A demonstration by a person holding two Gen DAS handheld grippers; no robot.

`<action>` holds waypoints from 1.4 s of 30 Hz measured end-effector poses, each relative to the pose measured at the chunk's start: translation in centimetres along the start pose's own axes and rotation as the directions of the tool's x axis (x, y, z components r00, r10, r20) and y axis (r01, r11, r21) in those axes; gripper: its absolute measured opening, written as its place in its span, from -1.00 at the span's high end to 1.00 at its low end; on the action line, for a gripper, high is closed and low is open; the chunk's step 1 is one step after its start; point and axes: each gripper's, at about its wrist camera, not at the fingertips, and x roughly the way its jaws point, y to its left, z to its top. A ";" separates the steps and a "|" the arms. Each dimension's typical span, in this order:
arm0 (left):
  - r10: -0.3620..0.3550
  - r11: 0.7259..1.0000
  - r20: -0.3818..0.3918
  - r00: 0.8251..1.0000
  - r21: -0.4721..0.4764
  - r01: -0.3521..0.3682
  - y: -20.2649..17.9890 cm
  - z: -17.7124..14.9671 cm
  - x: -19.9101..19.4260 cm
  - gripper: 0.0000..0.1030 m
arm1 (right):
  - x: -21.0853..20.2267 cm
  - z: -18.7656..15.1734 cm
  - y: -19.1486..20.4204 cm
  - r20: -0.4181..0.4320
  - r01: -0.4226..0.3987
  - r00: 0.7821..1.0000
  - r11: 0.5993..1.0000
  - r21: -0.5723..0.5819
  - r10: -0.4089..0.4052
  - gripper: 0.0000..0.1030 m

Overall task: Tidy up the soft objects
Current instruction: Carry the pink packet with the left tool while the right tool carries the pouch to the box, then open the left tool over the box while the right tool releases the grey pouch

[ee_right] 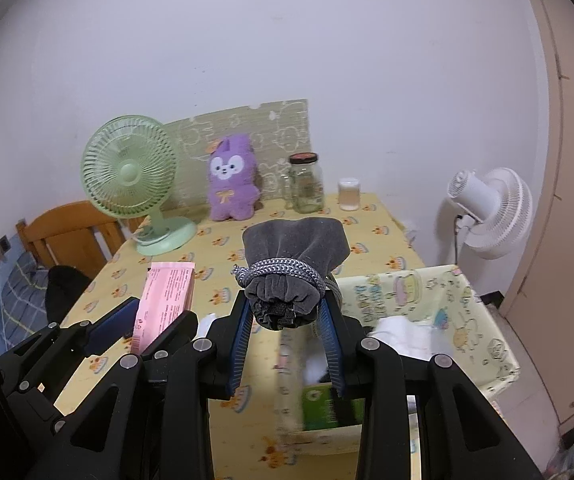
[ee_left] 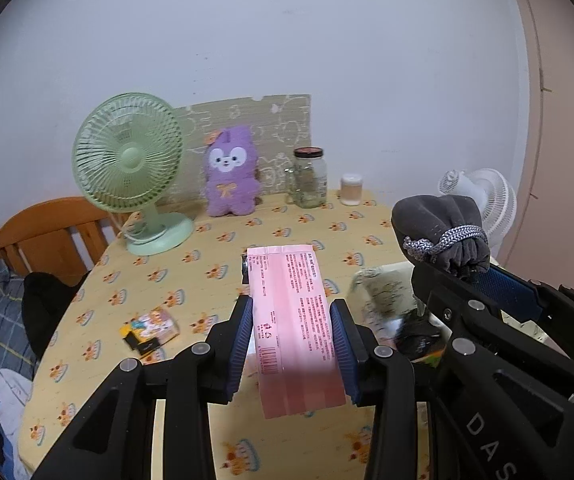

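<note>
Pinching a pink packet [ee_left: 293, 320] between its blue-padded fingers [ee_left: 243, 344], the left gripper [ee_left: 291, 346] is seen raised over the bench [ee_left: 223, 240]; packet is held lengthwise, printed text and barcode facing up, far end pointed toward the wall.

Right gripper [ee_right: 287, 344]: fingers [ee_right: 331, 344] are closed on a grey drawstring pouch [ee_right: 293, 264], gripped at its cinched neck w/ grey-white cord [ee_right: 283, 274] wound around; pouch is carried above the bench, just beside a fabric storage bin [ee_right: 467, 320].

Bin: pale yellow cartoon print, set at the bench's right edge; white soft item [ee_right: 403, 334] and a green box [ee_right: 327, 404] are seen inside, partly blurred.

Bench cloth: yellow w/ repeated orange cake motif.

Other items on bench:
- Green desk fan [ee_left: 131, 164], rear left, upright.
- Purple plush toy [ee_left: 231, 174], upright against a patterned board [ee_left: 279, 120] at the wall, between fan and jar.
- Glass jar [ee_left: 309, 178], dark lid, right of plush.
- Small white-lidded container [ee_left: 351, 189], near jar.
- Small colourful pack [ee_left: 153, 326], lying flat, front left, well apart from the bin.

Off bench: white fan [ee_right: 491, 212] at right, wooden chair back [ee_left: 51, 236] at left.
</note>
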 end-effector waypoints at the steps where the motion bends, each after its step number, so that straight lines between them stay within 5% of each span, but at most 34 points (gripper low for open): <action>1: -0.009 1.000 -0.001 1.000 0.003 0.009 -0.4 0.1 0.1 0.23 | 0.0 0.0 -0.4 0.002 0.008 1.000 1.000 0.004 -0.008 0.29; 31: -0.163 0.980 -0.099 0.982 0.097 0.173 -10.2 0.6 6.2 0.21 | 2.5 -0.7 -10.5 -0.027 0.167 0.986 0.983 0.078 -0.166 0.29; 42: -0.136 0.976 -0.188 0.973 0.143 0.165 -11.2 -0.5 8.5 0.12 | 4.9 -2.0 -11.7 -0.101 0.174 0.981 0.981 0.090 -0.165 0.29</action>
